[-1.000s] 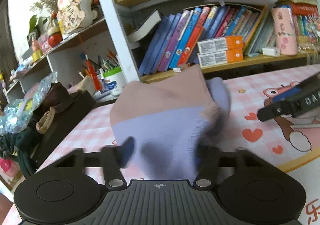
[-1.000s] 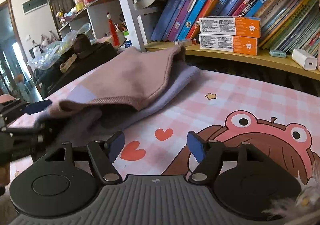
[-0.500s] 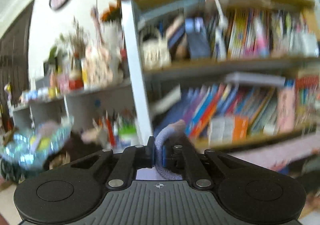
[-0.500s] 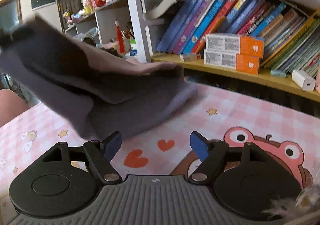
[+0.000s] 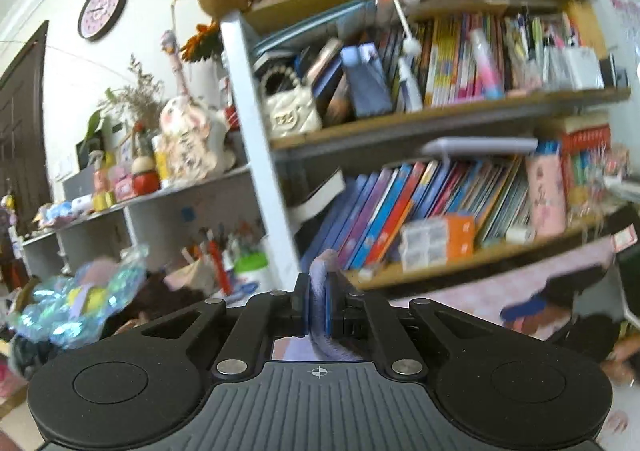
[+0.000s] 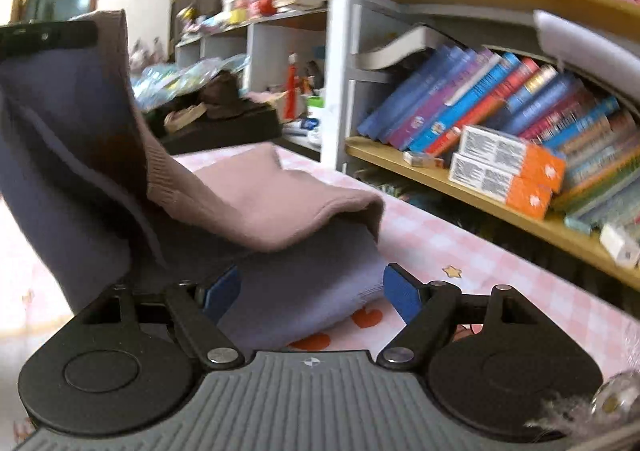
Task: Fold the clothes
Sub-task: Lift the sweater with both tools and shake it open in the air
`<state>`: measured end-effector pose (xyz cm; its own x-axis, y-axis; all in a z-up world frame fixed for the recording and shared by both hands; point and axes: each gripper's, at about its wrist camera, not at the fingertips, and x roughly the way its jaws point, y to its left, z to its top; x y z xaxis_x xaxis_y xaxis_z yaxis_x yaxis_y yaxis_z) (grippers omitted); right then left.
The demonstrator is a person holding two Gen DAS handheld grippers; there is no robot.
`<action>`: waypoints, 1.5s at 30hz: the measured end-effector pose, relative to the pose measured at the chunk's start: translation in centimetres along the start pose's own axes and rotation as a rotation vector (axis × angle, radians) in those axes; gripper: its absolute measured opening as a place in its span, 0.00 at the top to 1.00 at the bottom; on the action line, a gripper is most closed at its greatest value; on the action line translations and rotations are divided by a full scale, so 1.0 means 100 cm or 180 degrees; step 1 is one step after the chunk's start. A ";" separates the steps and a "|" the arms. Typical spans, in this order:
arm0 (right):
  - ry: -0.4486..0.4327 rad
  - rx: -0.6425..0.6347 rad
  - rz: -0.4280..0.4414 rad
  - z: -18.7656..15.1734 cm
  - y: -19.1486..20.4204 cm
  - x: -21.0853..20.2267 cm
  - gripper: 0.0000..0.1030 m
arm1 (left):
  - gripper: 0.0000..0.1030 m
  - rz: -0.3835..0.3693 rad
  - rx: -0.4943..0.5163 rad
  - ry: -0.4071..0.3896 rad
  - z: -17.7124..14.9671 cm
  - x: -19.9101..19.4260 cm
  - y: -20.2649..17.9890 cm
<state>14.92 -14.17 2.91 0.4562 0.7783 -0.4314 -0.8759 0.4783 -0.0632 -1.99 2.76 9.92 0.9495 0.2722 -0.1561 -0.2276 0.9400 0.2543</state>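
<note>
A knit garment (image 6: 256, 203), dusty pink and lavender, lies partly on the pink checked table (image 6: 472, 247). Its left side is lifted high. My left gripper (image 5: 318, 307) is shut on a lavender fold of the garment (image 5: 318, 283) and holds it raised; it shows at the upper left of the right wrist view (image 6: 48, 39). My right gripper (image 6: 312, 291) is open, low over the table, with the garment's lavender lower edge between its blue pads (image 6: 400, 293).
A bookshelf (image 6: 500, 187) with books and orange boxes (image 6: 508, 167) runs along the table's far edge. A white post (image 5: 260, 155) divides the shelves. A dark bag (image 6: 224, 123) and shiny wrappers (image 5: 72, 299) sit at the far left.
My left gripper closed on the garment's lavender edge and lifted it high off the table. My right gripper moved forward to the garment's lower edge, still open.
</note>
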 end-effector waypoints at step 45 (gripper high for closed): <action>-0.0756 -0.1601 -0.2962 0.093 0.083 -0.224 0.93 | 0.99 -0.1101 -0.1378 -0.0608 -0.025 -0.044 0.118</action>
<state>-1.07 -23.82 20.42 0.9465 0.2811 0.1582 -0.1100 0.7424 -0.6609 -9.44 13.15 11.18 0.9973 -0.0696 0.0245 0.0731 0.9770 -0.2002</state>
